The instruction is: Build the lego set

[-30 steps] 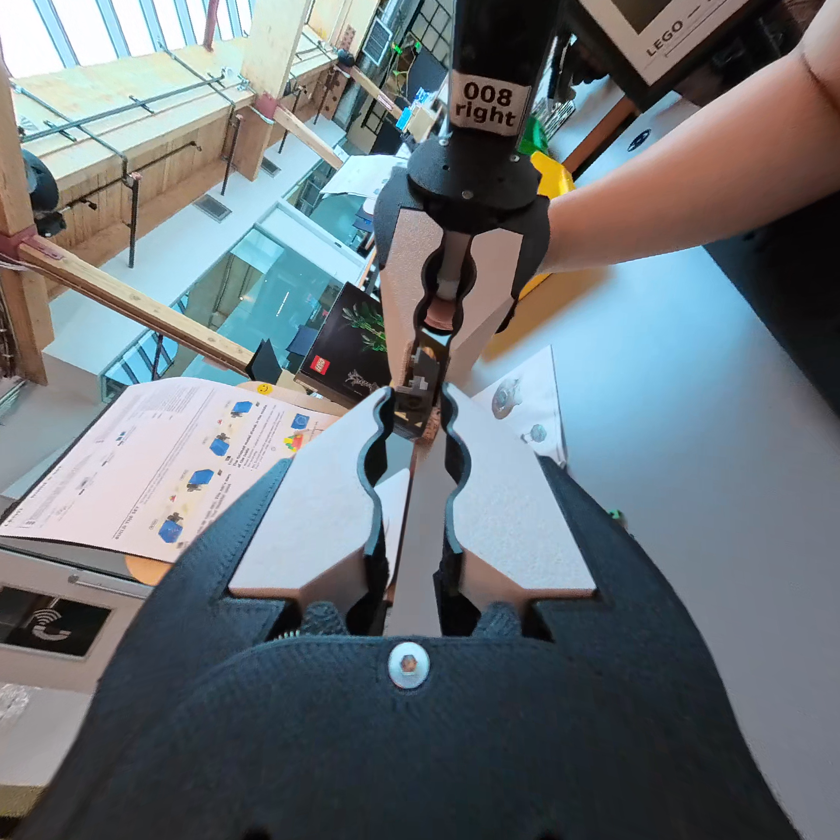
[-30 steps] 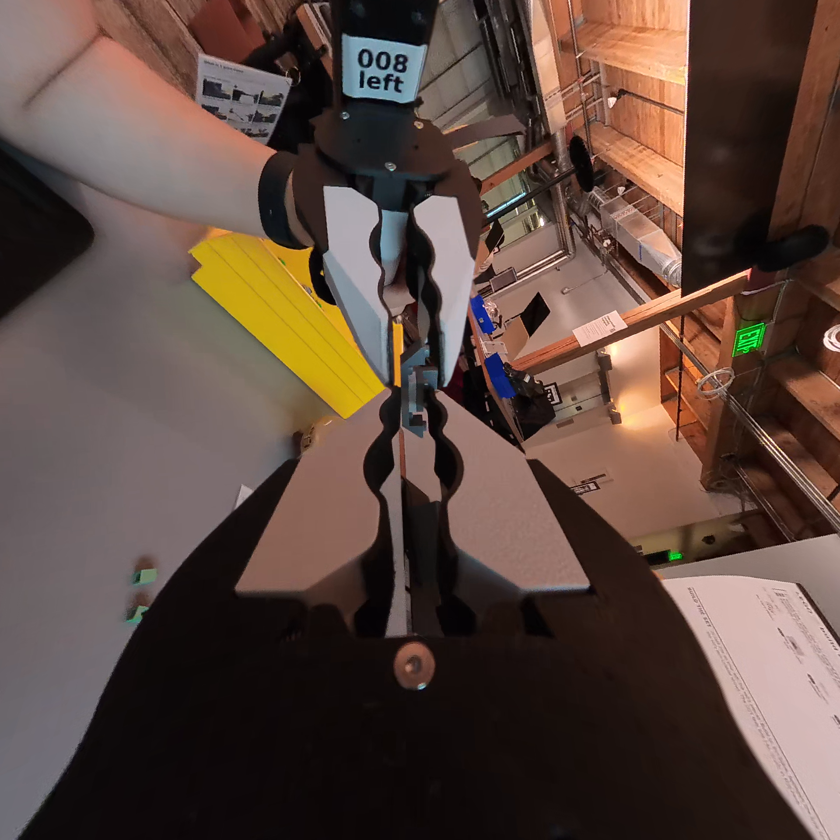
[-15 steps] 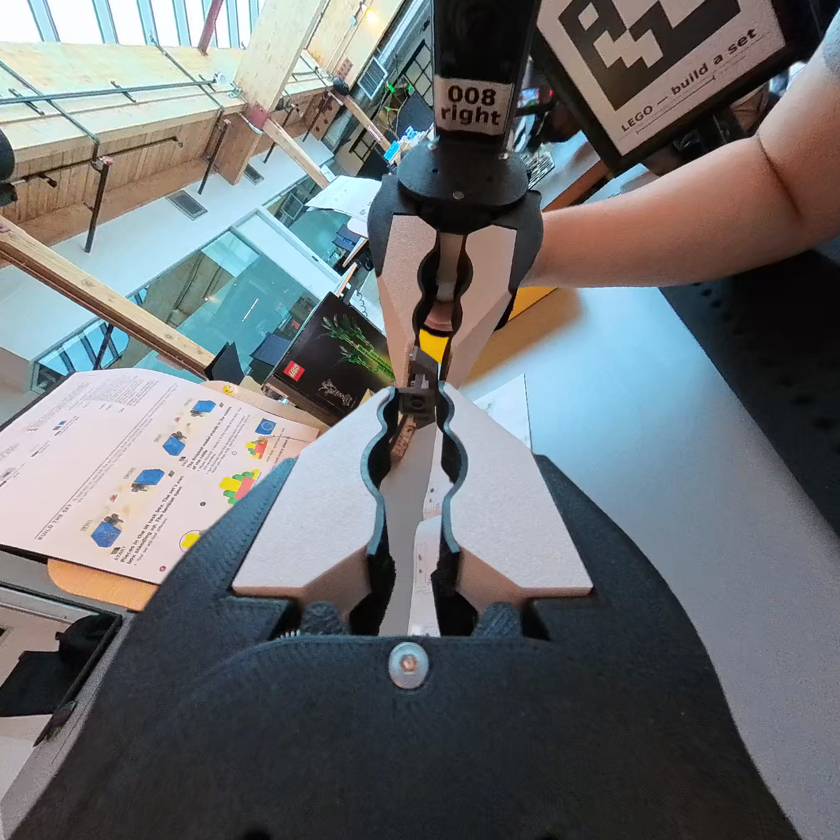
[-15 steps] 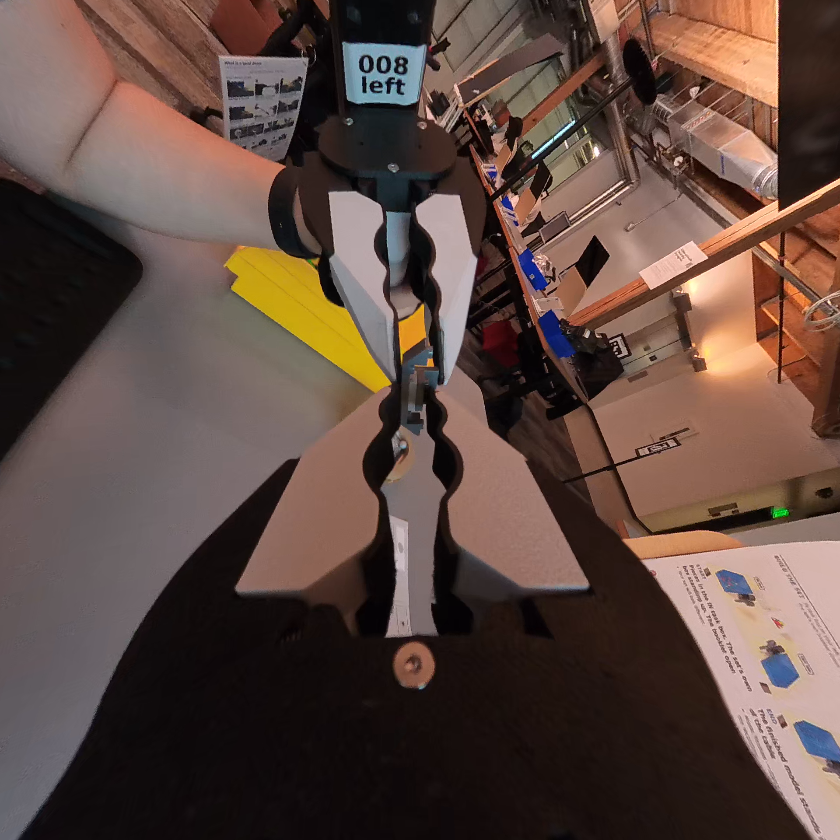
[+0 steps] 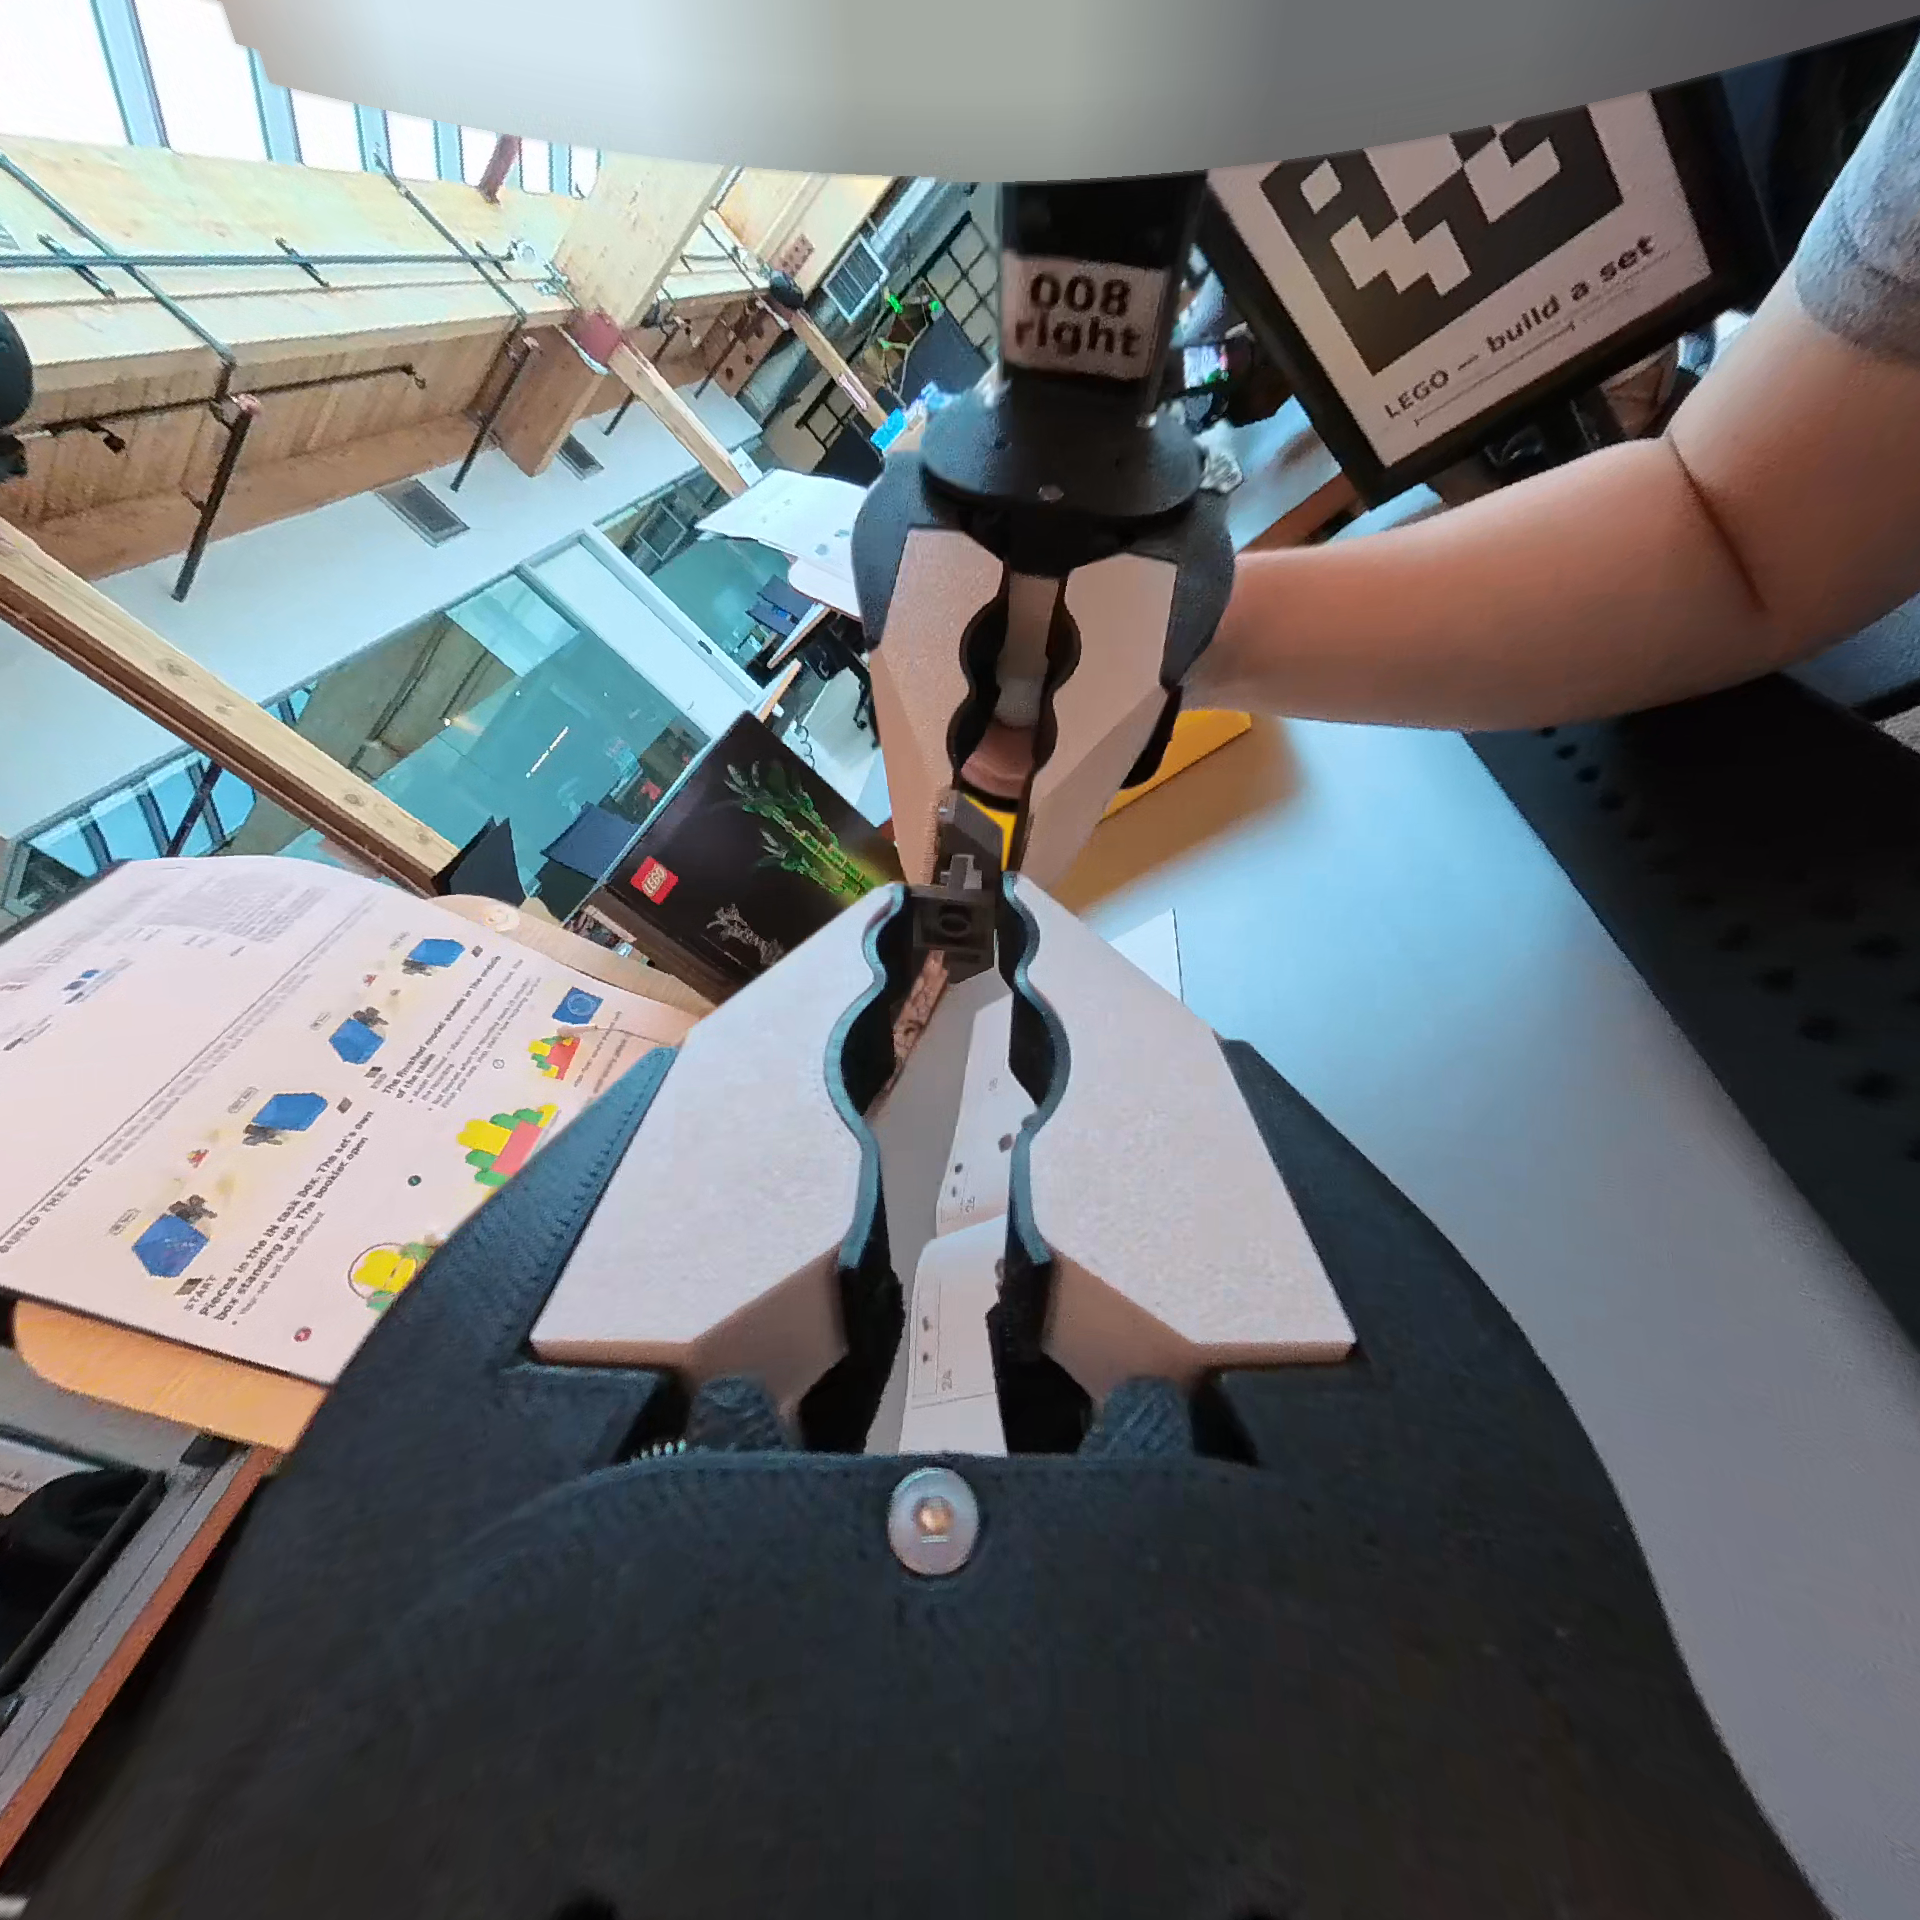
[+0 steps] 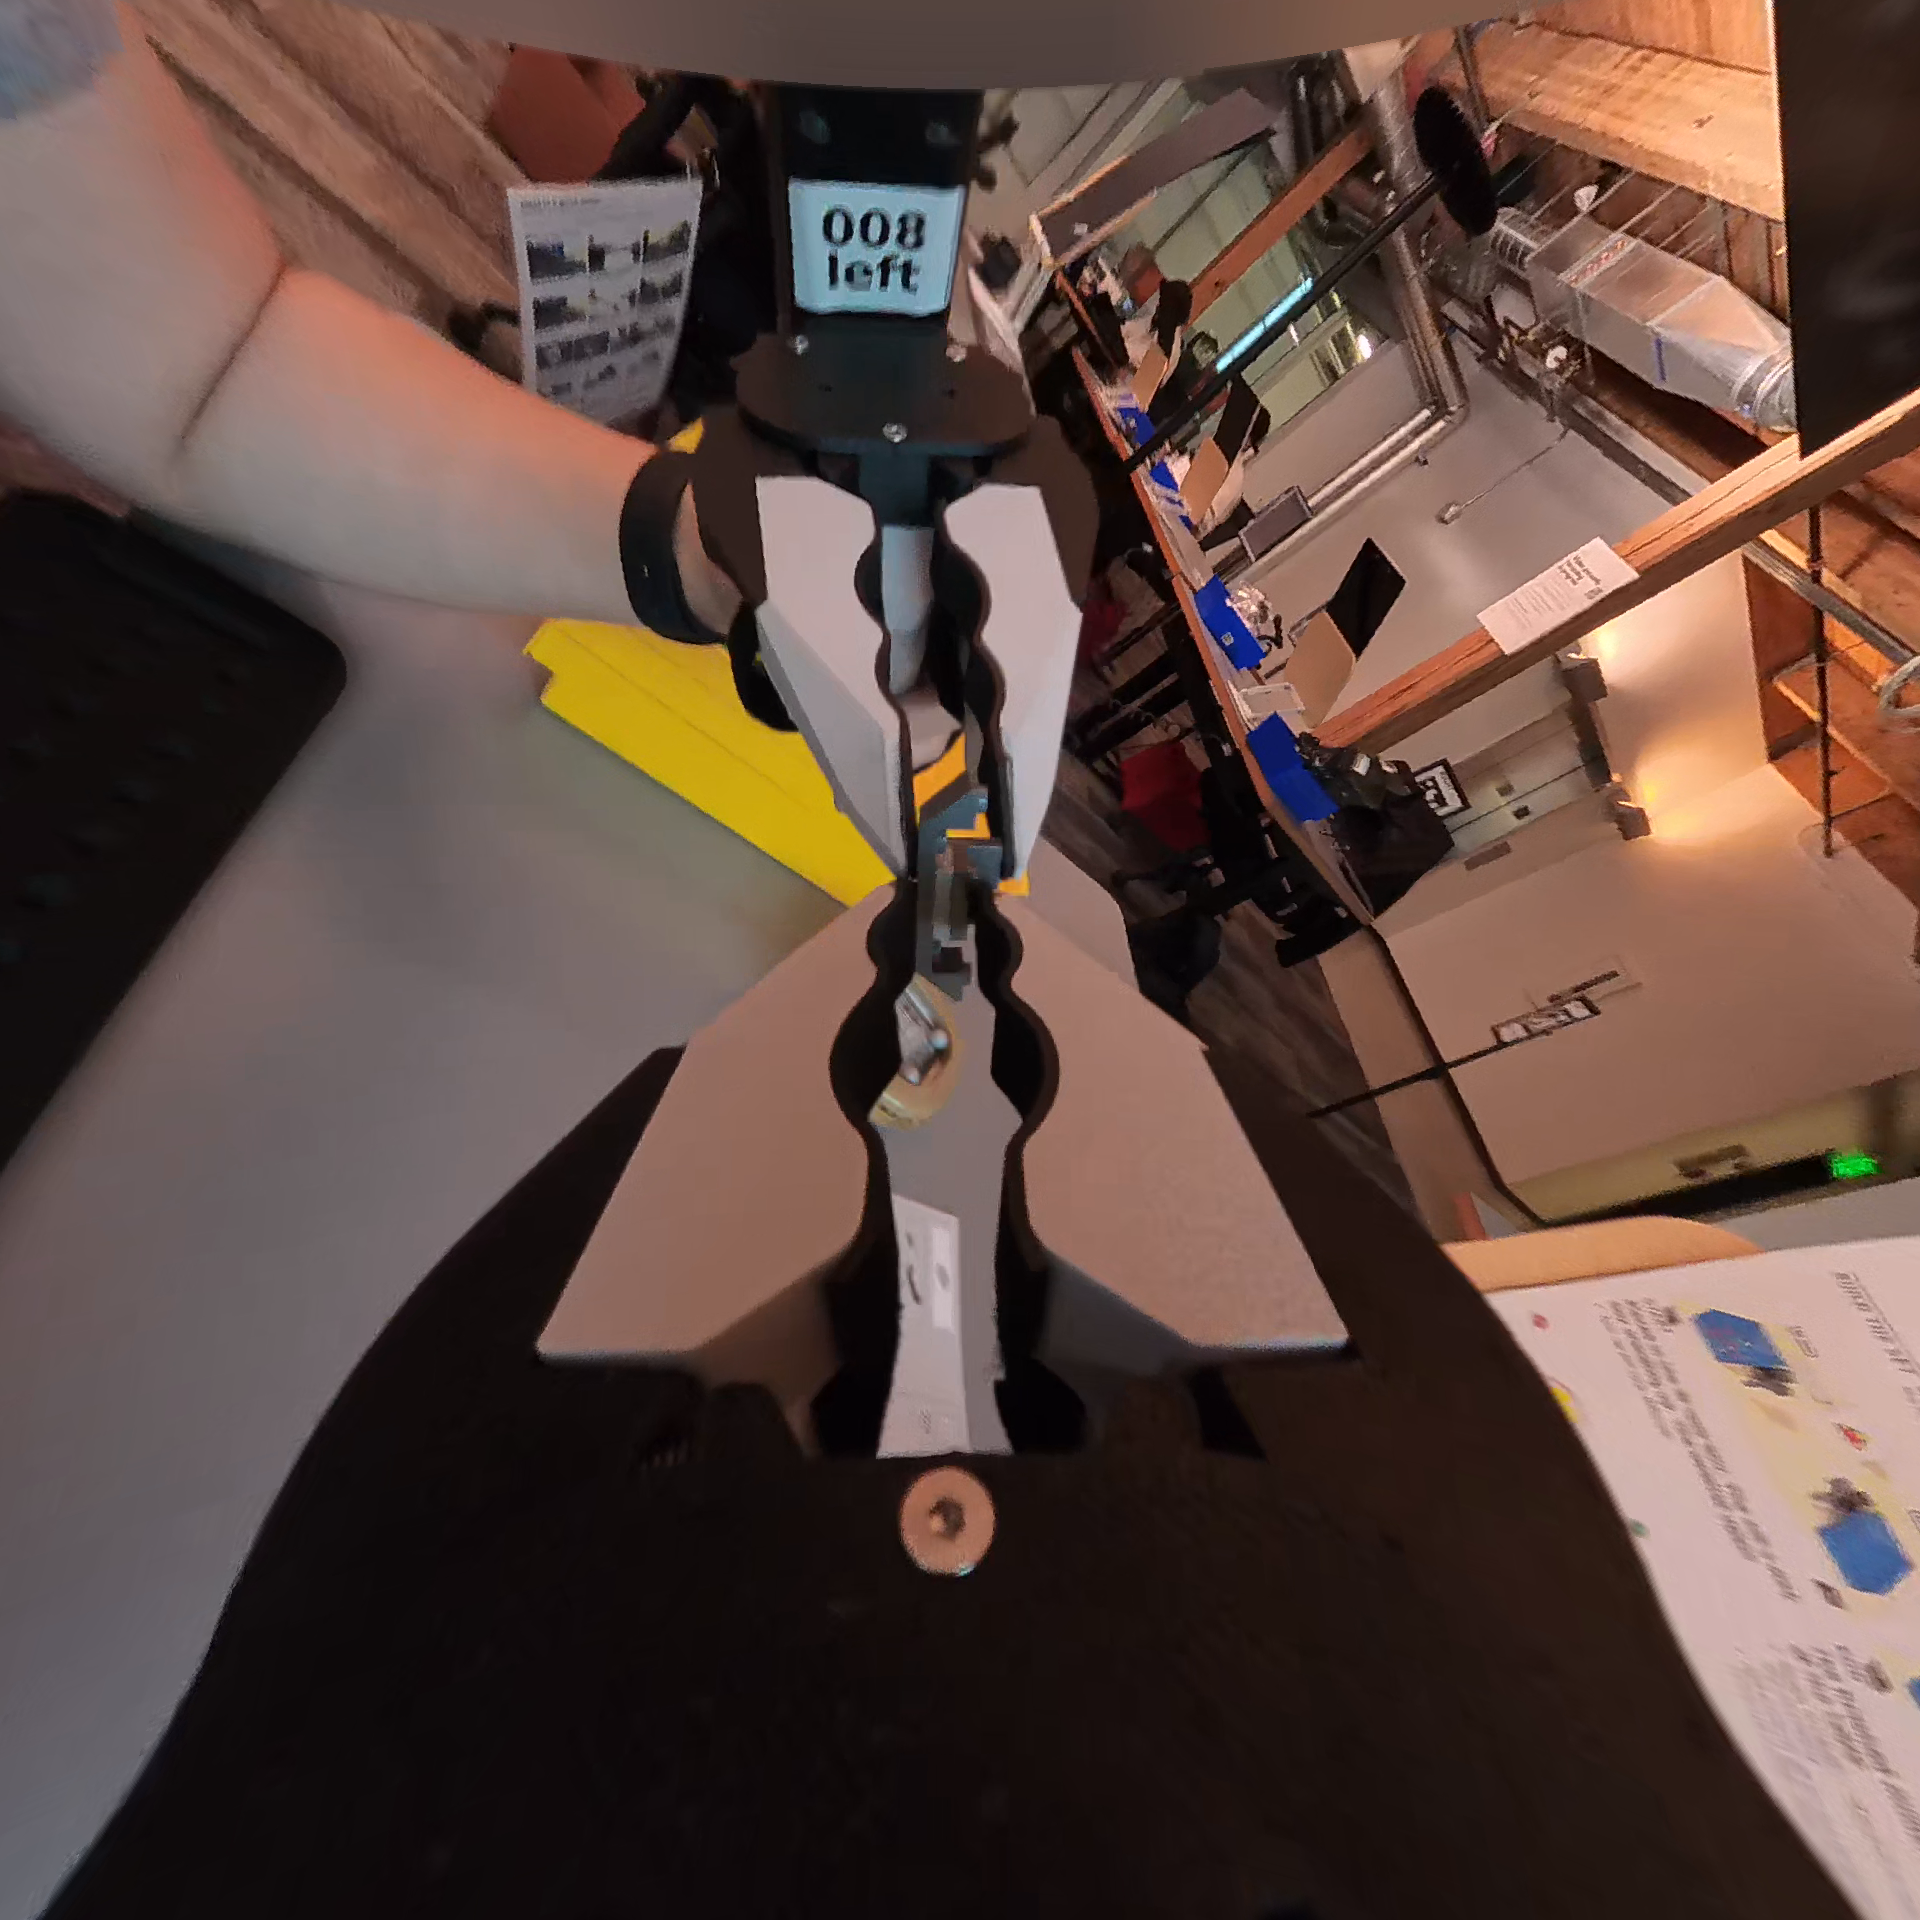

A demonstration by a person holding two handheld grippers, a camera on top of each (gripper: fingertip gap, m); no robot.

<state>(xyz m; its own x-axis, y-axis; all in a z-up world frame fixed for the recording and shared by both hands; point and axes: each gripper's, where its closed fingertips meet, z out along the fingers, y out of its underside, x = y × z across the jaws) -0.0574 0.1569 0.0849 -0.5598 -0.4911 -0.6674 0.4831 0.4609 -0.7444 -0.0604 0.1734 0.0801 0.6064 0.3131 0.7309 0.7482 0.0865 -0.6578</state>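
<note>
Grey bricks (image 5: pixel 951 914) pinched between both grippers, above table (image 5: pixel 1403 1039).

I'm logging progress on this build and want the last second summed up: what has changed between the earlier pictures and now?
Both views swung: the printed instruction sheet slid lower-left, and the black plant-picture box came fully into sight. The left gripper and right gripper stayed tip to tip, jaws shut on the small dark grey lego piece held between them above the grey table. Nothing was released or picked up.
</note>
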